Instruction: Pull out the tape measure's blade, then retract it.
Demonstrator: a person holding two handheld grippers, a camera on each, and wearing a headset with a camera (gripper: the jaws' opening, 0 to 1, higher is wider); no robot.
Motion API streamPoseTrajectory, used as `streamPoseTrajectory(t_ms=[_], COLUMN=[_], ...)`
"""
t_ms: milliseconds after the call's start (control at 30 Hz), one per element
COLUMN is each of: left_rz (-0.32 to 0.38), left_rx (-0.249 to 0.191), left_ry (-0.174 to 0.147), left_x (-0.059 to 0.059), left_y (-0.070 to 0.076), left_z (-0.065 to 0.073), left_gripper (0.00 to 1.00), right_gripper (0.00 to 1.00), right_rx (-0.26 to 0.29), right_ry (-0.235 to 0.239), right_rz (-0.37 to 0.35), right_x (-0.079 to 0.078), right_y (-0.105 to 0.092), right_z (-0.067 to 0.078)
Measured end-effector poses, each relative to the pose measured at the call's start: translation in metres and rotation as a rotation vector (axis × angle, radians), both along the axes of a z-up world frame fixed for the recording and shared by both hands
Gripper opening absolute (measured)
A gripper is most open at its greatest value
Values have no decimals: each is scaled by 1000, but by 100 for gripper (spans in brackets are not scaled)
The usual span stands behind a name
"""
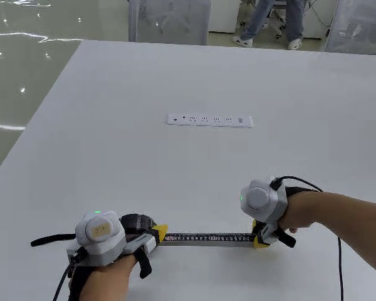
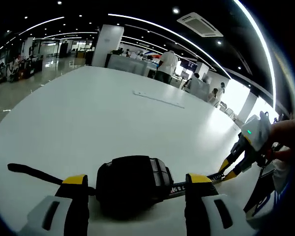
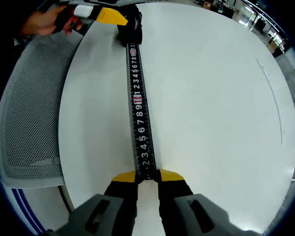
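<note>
A black tape measure case (image 1: 138, 224) (image 2: 132, 184) lies near the table's front edge, and my left gripper (image 1: 151, 238) (image 2: 136, 184) is shut on it, yellow-tipped jaws on both sides. Its dark blade (image 1: 207, 238) (image 3: 137, 108) with white numbers runs flat along the table to the right. My right gripper (image 1: 261, 241) (image 3: 147, 176) is shut on the blade's end. In the right gripper view the case (image 3: 130, 27) sits at the far end of the blade. In the left gripper view the right gripper (image 2: 231, 164) stands off to the right.
A white power strip (image 1: 210, 120) (image 2: 157, 98) lies flat at the middle of the white table (image 1: 194, 81). A grey mesh chair back (image 3: 29, 113) stands by the table's near edge. People stand beyond the far edge. A black strap (image 1: 50, 239) trails left of the case.
</note>
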State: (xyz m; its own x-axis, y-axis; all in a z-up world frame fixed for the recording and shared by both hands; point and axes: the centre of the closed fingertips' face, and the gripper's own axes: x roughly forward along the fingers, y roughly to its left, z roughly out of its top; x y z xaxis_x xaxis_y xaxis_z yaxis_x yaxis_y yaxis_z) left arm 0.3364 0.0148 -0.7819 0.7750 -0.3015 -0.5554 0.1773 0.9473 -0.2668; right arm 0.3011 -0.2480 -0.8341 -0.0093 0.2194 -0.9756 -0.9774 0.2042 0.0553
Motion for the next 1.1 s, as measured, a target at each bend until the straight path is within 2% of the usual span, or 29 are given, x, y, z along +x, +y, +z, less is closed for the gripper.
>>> streamPoseTrajectory(t_ms=[33, 67, 133, 167, 233, 333, 400, 467, 567, 667, 933, 967, 1100], left_rz=[11, 27, 32, 38, 47, 59, 57, 47, -2, -9, -10, -36, -46], left_rx=[-23, -50, -87, -69, -64, -31, -44, -30, 39, 59, 67, 108, 119], left_ry=[48, 76, 99, 96, 104, 113, 116, 117, 113, 111, 114, 110, 114], left_x=[2, 3, 3, 4, 5, 4, 5, 4, 3, 3, 3, 2, 2], left_y=[-3, -4, -8, -6, -5, 0, -1, -2, -3, -4, -4, -3, -3], left_z=[-7, -11, -12, -13, -13, -17, -18, -18, -21, -22, -22, -22, -22], left_gripper=[76, 74, 71, 71, 70, 64, 64, 64, 64, 63, 61, 61, 60], right_gripper=[14, 14, 14, 14, 14, 14, 14, 14, 14, 14, 14, 14, 14], right_rx=[-45, -49, -42, -39, -32, -27, -24, -21, -11, -4, 0, 11, 33], right_ry=[15, 18, 17, 16, 15, 14, 13, 11, 8, 3, -2, -35, -51], right_rz=[13, 12, 8, 7, 1, -6, -10, -14, -23, -29, -33, -1, -10], right_x=[0, 0, 0, 0, 0, 0, -1, 0, 0, 0, 0, -2, -2], right_y=[0, -1, -2, -1, -2, -2, -1, -1, -2, -2, -2, -1, -1], right_z=[0, 0, 1, 1, 1, 0, 1, 1, 1, 1, 1, 2, 3])
